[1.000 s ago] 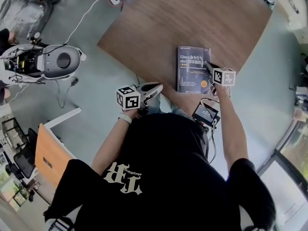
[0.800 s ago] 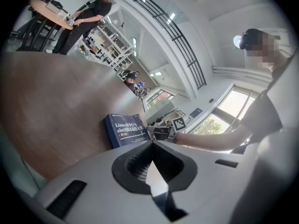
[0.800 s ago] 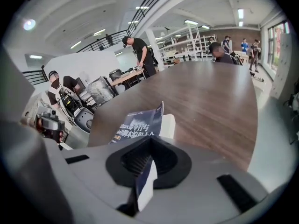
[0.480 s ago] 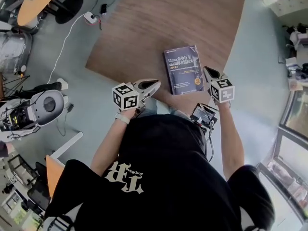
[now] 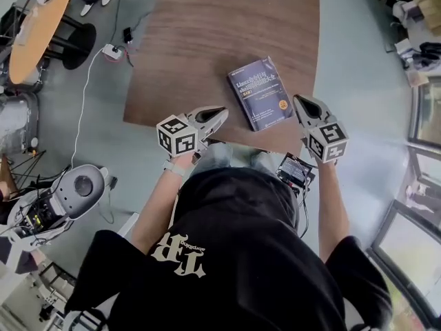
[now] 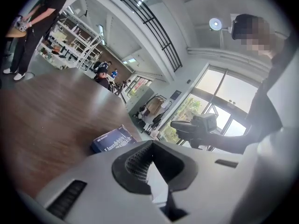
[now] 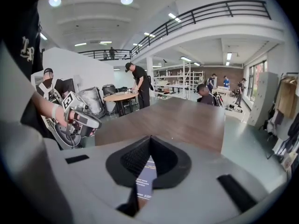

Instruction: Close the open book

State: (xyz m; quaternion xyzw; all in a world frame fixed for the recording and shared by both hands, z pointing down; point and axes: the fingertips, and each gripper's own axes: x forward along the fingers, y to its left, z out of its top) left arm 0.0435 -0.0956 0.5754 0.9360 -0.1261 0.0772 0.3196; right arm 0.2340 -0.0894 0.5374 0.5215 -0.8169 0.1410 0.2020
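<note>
Close to the person's chest, both grippers hung by the near edge of the surface, neither touching anything. The left gripper had its jaws pressed together with nothing between them, the tips meeting in its own view. The right gripper was likewise closed tip to tip and empty; in its own view a strip of blue cover showed only through the gap behind the tips. Between the two and a little farther out, the book lay closed, dark blue cover up, flat on the brown wood near that edge and turned askew. Farther off, a white power strip lay on the grey floor left of the surface.
</note>
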